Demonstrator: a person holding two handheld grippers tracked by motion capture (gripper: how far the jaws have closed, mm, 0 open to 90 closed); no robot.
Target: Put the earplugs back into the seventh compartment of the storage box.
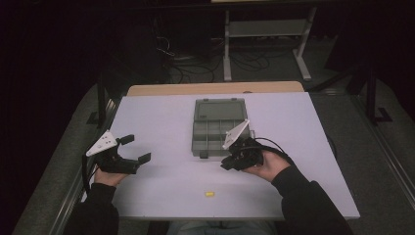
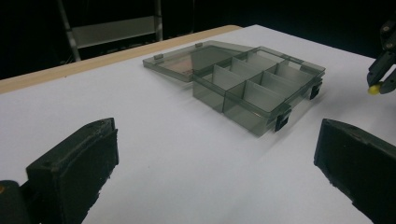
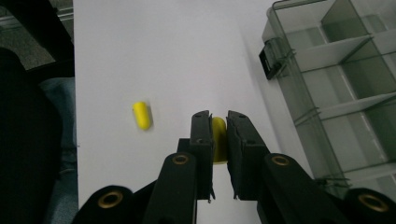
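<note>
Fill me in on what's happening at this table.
A person holds a gripper in each hand over a white table. The right gripper is shut on a small yellow capsule-shaped piece, beside an open smoky-grey plastic compartment box whose lid lies flat. A second yellow capsule-shaped piece lies loose on the table. The left gripper hangs off to the side, jaws wide apart and holding nothing.
</note>
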